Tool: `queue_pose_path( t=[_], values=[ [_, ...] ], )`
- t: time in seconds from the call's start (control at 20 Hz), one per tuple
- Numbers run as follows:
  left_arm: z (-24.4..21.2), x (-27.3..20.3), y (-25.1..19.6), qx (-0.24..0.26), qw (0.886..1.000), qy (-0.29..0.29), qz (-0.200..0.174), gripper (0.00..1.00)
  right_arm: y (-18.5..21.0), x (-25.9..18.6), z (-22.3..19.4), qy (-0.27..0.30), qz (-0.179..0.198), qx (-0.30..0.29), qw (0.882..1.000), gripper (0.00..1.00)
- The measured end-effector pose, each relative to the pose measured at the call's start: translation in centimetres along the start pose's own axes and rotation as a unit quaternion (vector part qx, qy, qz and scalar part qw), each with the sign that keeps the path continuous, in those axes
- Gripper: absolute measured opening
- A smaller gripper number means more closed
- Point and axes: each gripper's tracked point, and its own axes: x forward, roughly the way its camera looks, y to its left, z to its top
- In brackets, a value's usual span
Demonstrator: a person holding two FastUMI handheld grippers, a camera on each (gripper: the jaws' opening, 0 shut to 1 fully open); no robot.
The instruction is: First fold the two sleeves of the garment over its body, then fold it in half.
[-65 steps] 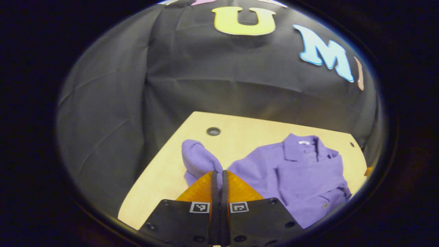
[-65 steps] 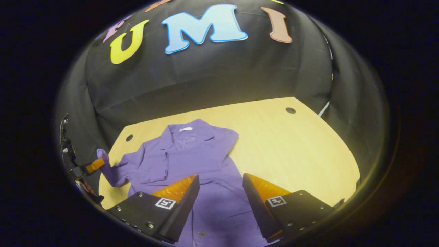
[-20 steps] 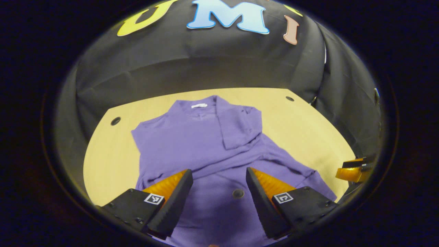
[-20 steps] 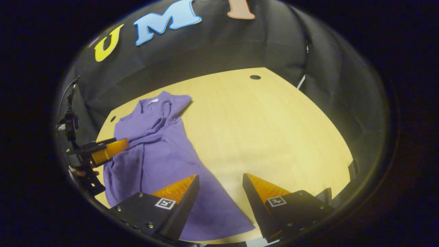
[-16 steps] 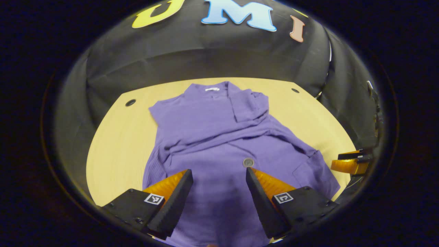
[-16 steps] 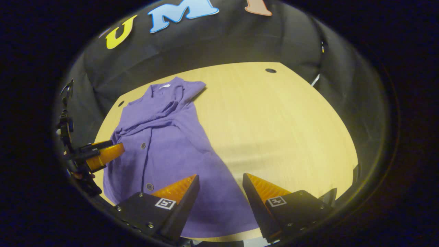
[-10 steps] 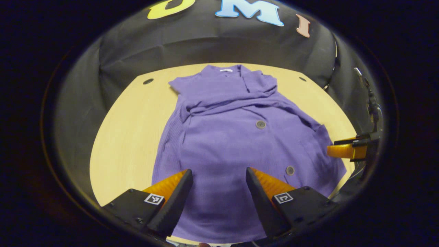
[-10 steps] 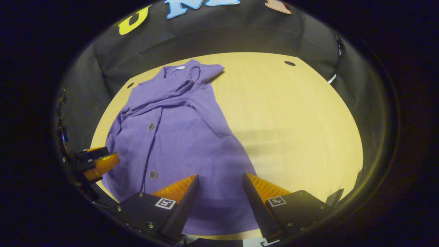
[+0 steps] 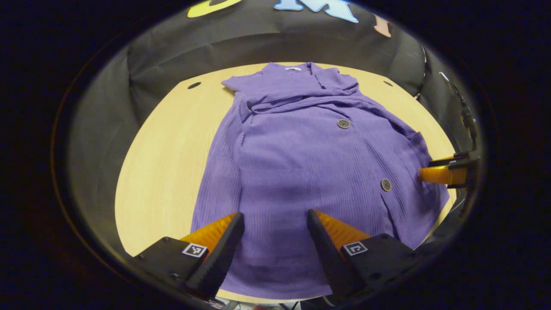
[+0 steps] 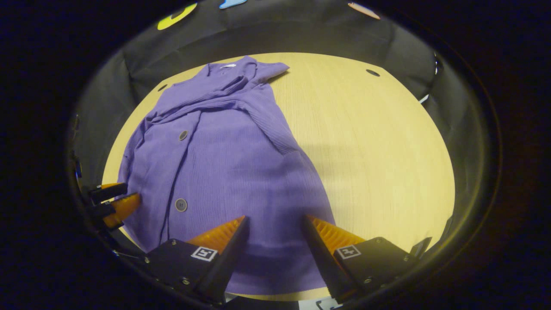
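Sleeves look already laid across the chest of the garment (image 9: 301, 163), bunched in a ridge just below the collar (image 9: 297, 71), so I judge the first step done and the half-fold the one now in hand. The purple garment lies flat on the wooden table (image 9: 163, 146), collar at the far end, hem (image 9: 275, 288) nearest me, buttons running down its front.

I carry one claw in each hand. In the left gripper view my left gripper (image 9: 273, 241) hangs over the hem with its orange fingers spread wide and nothing between them but cloth lying below; whether the tips touch the fabric I cannot tell. In the right gripper view my right gripper (image 10: 273, 243) stands the same way, wide open and empty, over the hem's other corner, close to where purple gives way to bare wood. Each claw also shows at the edge of the other's view, just beside the garment's side.

To my mind the next move calls for both claws to come down on the hem, one near each corner, pinch through both layers of cloth, then lift and carry the hem toward the collar together so the fold stays square. The knit looks soft and likely to sag between the two holds, and the bunched sleeves may slip out if I drag instead of lift
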Motion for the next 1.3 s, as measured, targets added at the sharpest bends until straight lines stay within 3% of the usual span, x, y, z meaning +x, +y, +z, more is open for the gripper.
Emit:
queue_pose_path(
  t=[0.2,0.25,0.3,0.4,0.45,0.5,0.55,0.6,0.65,0.7,0.75,1.0,1.3],
  values=[
    [0.4,0.3,-0.2,-0.008,1.000,0.008,0.005,0.98,0.4,0.0,-0.2,0.011,-0.010,-0.031,0.999,0.89],
    [0.8,0.4,-0.5,-0.006,1.000,0.007,0.005,0.94,0.5,-0.1,-0.1,0.012,-0.011,-0.030,0.999,0.90],
    [1.0,0.6,-0.8,-0.006,1.000,0.006,0.005,0.91,0.5,0.0,-0.3,0.011,-0.010,-0.034,0.999,0.85],
    [2.1,1.3,-1.3,-0.011,1.000,-0.006,0.004,0.70,1.0,0.2,0.1,-0.003,0.005,-0.021,1.000,0.80],
    [2.5,1.5,-1.7,-0.012,1.000,-0.011,0.005,0.55,1.5,0.2,0.2,-0.002,0.015,-0.006,1.000,0.46],
    [2.7,1.8,-1.9,-0.011,1.000,-0.015,0.008,0.40,1.9,0.6,0.2,0.003,0.020,0.013,1.000,0.35],
    [2.7,1.9,-1.9,-0.011,1.000,-0.013,0.016,0.25,2.1,0.5,0.3,0.008,0.022,0.022,0.999,0.08],
    [3.3,1.9,-2.0,-0.008,1.000,-0.014,0.023,0.10,2.1,0.4,0.4,0.010,0.026,0.027,0.999,0.09],
    [2.8,2.0,-2.0,-0.007,1.000,-0.014,0.026,0.07,2.1,0.3,0.6,0.011,0.029,0.031,0.999,0.09],
    [2.9,1.8,-2.0,-0.009,1.000,-0.015,0.024,0.07,2.0,0.4,1.1,0.003,0.030,0.039,0.999,0.09],
    [3.1,1.7,-2.0,-0.016,1.000,-0.018,0.020,0.07,2.1,0.5,1.0,0.011,0.032,0.044,0.998,0.01],
    [4.2,1.4,-1.4,-0.043,0.999,-0.028,0.015,0.06,2.6,-0.4,2.4,-0.001,0.043,0.066,0.997,0.01],
    [9.2,0.7,-0.2,-0.058,0.996,-0.068,0.012,0.07,3.3,-2.0,8.4,-0.051,0.065,0.091,0.992,0.01]
  ],
)
